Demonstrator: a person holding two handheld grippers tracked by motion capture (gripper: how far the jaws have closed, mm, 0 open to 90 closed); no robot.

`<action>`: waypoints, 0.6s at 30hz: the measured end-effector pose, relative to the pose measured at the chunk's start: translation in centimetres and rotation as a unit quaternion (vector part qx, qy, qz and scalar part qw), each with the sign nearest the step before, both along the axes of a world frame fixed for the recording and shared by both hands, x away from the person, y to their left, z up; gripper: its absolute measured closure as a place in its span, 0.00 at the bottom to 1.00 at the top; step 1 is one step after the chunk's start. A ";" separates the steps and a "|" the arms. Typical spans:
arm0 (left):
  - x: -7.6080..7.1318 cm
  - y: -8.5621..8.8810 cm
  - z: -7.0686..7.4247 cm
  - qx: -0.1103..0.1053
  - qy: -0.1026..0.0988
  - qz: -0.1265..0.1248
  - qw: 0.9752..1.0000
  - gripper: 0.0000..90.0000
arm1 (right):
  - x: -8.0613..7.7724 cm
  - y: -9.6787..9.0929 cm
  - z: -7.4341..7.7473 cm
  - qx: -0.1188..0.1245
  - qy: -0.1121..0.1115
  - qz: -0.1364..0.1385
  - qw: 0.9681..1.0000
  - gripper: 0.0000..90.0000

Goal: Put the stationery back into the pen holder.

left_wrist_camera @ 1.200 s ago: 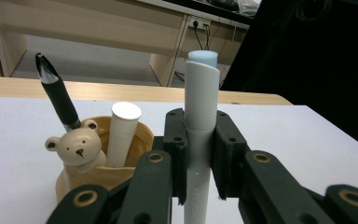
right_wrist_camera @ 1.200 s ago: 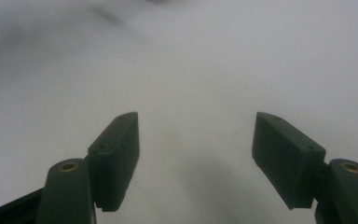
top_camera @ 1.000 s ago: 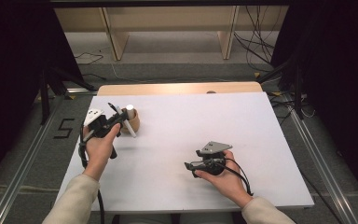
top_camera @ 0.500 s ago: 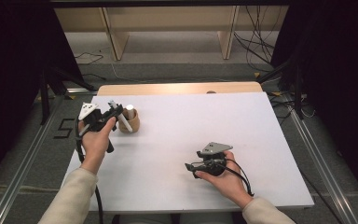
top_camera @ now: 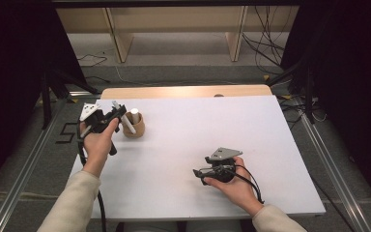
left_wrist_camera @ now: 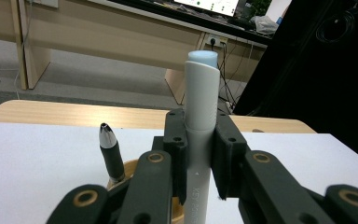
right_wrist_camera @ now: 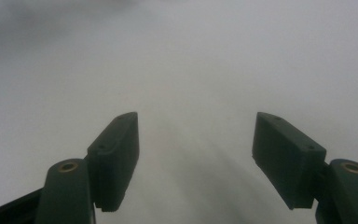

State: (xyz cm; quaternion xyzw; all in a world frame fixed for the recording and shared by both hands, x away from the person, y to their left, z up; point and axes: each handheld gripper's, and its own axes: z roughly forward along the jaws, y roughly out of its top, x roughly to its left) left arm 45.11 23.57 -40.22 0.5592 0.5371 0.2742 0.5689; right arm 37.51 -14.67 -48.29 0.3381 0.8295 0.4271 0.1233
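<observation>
the white tabletop (top_camera: 198, 145) carried a wooden cup (top_camera: 136, 129) near its far left corner, partly hidden by the left gripper (left_wrist_camera: 199, 154), which pinched a white marker (left_wrist_camera: 199, 116) above it. the right gripper (right_wrist_camera: 196, 154) rested spread near the front edge.

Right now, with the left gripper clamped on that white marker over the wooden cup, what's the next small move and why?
Probably lower the white marker straight down: the left gripper grips it upright above the wooden cup, beside the black pen already standing there.
</observation>
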 end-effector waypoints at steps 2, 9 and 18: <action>0.1 0.0 0.1 0.001 0.000 0.000 1.000 0.87 | 0.0 0.0 0.0 -0.001 -0.001 0.001 1.000 0.36; 0.3 -0.1 0.3 -0.001 -0.001 0.001 1.000 0.87 | 0.0 0.0 0.0 0.000 0.000 -0.001 1.000 0.36; 0.9 -0.1 0.5 -0.001 -0.005 0.004 1.000 0.87 | 0.0 0.0 -0.1 -0.002 0.002 0.000 1.000 0.36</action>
